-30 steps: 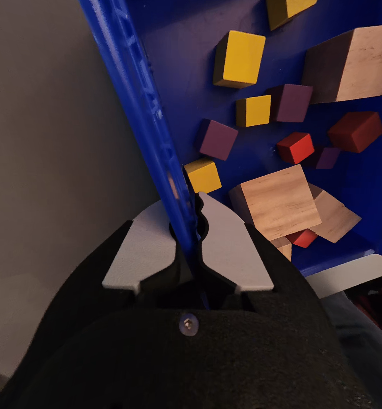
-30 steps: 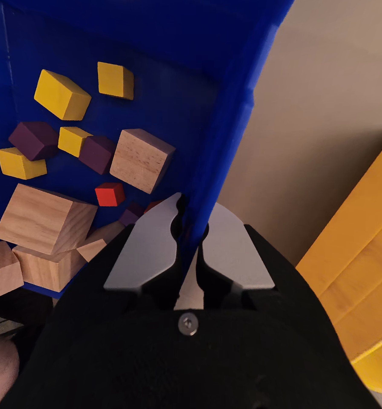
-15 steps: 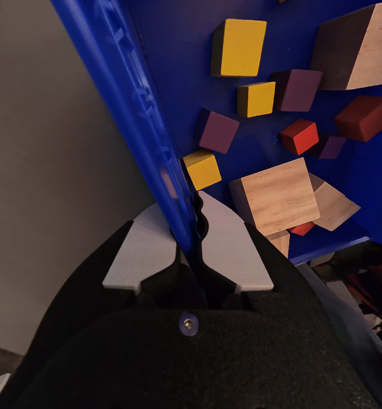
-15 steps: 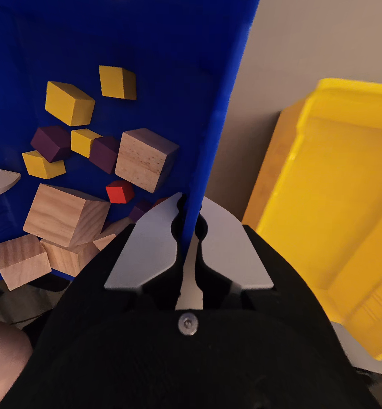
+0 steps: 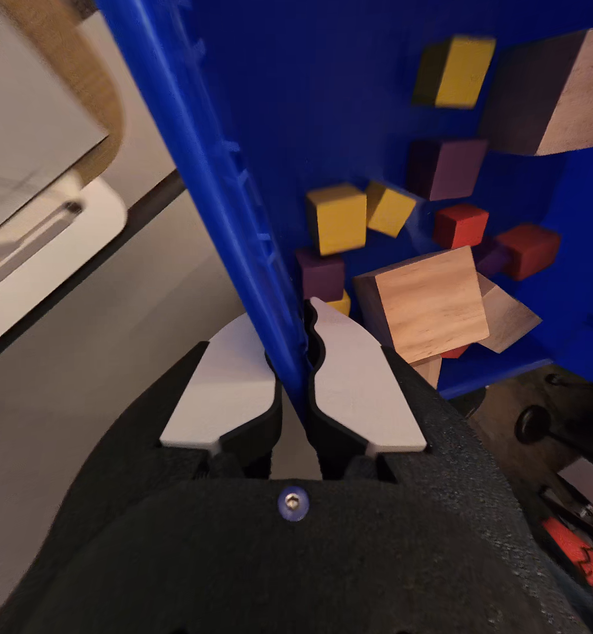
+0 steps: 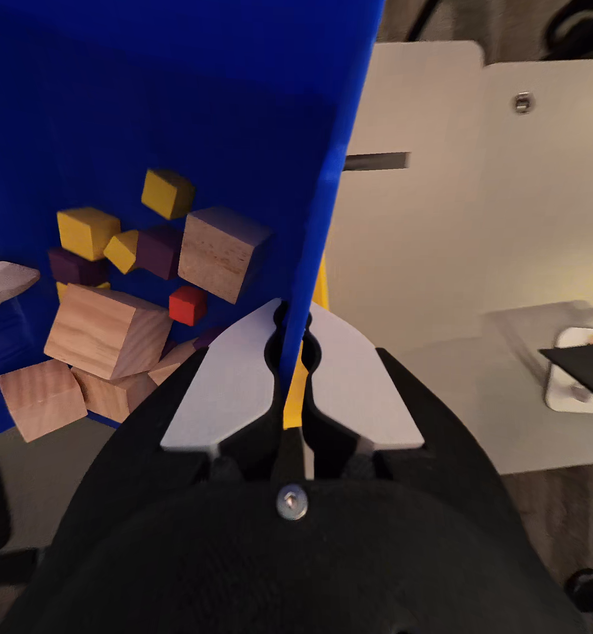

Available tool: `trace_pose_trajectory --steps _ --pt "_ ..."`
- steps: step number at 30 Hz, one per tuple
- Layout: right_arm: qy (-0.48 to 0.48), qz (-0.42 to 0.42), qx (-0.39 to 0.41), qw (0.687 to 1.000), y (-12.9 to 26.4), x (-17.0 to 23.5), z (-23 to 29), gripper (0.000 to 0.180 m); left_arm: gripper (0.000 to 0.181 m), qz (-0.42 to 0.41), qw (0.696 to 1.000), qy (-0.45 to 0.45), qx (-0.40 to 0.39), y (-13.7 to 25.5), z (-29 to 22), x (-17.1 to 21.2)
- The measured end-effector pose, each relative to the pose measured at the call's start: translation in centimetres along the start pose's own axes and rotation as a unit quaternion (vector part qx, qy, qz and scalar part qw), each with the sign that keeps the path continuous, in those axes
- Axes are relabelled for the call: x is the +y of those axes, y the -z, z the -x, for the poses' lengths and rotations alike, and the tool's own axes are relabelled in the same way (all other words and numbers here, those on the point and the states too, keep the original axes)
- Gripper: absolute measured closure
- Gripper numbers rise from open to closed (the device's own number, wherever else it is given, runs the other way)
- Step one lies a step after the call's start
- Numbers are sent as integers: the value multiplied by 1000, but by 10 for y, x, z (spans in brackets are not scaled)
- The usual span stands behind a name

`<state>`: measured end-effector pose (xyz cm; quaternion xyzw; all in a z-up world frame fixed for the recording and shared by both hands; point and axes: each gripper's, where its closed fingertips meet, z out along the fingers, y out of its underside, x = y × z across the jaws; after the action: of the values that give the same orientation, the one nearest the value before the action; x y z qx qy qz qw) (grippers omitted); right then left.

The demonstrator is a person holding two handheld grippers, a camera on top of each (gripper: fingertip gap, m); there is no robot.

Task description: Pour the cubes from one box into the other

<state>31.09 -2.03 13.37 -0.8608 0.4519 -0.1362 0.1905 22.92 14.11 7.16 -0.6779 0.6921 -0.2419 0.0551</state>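
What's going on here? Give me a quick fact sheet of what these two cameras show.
Held item: blue plastic box, tipped up steeply
Left tongs: shut on the box's side wall
Right tongs: shut on the opposite wall
Contents: yellow, purple, red painted cubes and larger plain wooden cubes, piled toward the lower edge
Other box: yellow plastic box, only a sliver visible behind the blue wall

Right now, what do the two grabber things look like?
Each hand-held gripper, left and right, looks the same: a chunky black body with a rough, grainy surface, two pale grey fingers with curved tips and wavy black inner edges, and one small silver screw in the middle. No cables or sleeves show.
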Motion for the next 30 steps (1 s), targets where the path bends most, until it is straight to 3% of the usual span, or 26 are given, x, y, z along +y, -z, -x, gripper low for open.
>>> trace_pose_trajectory --steps 5,10,16,30 --pt "-9 -22 67 997 4 0 -62 174 172 -34 997 -13 67 -46 -43 -37" --pt "36 -87 136 986 24 -15 -86 174 173 -97 988 -5 122 -59 -66 -64" --pt "74 -139 177 972 14 -20 -89 174 175 -141 980 18 139 -84 -63 -73" --pt "121 -249 208 938 32 -30 -59 173 175 -253 957 5 143 -68 -43 -78"
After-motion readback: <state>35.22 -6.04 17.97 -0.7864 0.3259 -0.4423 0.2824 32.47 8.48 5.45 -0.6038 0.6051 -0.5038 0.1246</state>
